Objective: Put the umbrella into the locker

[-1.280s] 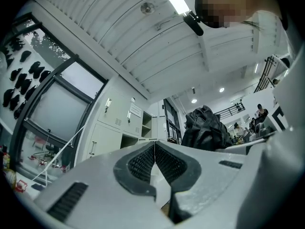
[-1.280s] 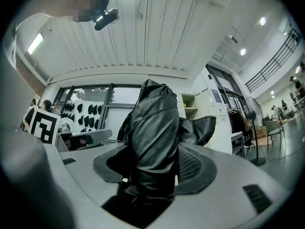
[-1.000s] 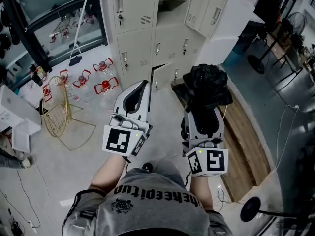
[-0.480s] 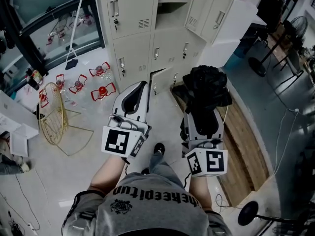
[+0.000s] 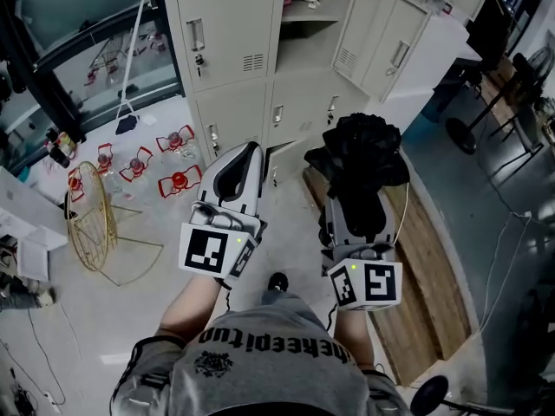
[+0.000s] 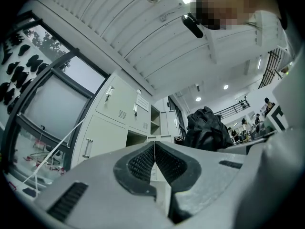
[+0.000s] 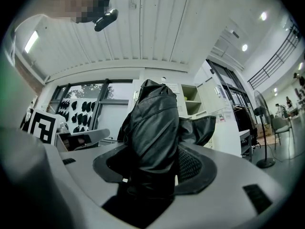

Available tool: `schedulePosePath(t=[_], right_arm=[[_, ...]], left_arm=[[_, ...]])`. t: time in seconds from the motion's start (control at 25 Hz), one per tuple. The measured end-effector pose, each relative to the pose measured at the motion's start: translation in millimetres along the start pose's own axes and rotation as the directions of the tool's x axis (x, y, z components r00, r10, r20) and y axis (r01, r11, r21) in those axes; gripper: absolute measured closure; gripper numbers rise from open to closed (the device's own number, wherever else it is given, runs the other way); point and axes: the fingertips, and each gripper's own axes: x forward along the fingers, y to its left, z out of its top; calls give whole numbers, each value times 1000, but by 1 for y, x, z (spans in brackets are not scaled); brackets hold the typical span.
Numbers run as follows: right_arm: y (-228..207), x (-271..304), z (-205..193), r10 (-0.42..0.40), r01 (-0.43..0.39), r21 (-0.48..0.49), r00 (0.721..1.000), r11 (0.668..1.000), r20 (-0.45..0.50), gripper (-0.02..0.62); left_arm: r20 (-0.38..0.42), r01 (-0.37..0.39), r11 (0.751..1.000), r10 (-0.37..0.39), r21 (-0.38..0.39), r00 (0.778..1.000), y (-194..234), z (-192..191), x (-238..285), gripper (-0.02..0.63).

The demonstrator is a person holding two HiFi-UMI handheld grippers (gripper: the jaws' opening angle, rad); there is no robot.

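My right gripper (image 5: 357, 199) is shut on a folded black umbrella (image 5: 360, 156), which stands upright out of its jaws; in the right gripper view the umbrella (image 7: 152, 132) fills the space between the pads. My left gripper (image 5: 240, 170) is shut and holds nothing; its ribbed pads (image 6: 142, 162) meet along a thin line. A bank of grey lockers (image 5: 238, 46) stands ahead. One locker at mid height has its door (image 5: 388, 37) swung open and shows a shelf (image 5: 305, 10) with a small object on it. Both grippers are short of the lockers.
A gold wire stand (image 5: 90, 219) stands on the floor to the left. Red clips (image 5: 178, 178) lie scattered near the locker base. A low locker door (image 5: 270, 152) is slightly ajar. A wooden strip (image 5: 434, 267) runs along the right. A lamp base (image 5: 428, 394) is at bottom right.
The view has moved closer to the lockers, which now sit larger and lower in the head view. Both grippers keep their pose; the umbrella stays held.
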Motion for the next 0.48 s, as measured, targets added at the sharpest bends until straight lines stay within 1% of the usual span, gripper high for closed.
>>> schedulePosePath(t=[0.24,0.48], right_arm=[[-27,48,-5,26,-26,-1,1000,1000,-12,333],[-54,82,-12,53,-53,-4,999,999,0,333]], left_arm=[[1,-32,999,32,7,999,16,-11,46,600],[16,-50,999,49,17,999,21,-27,84,600]])
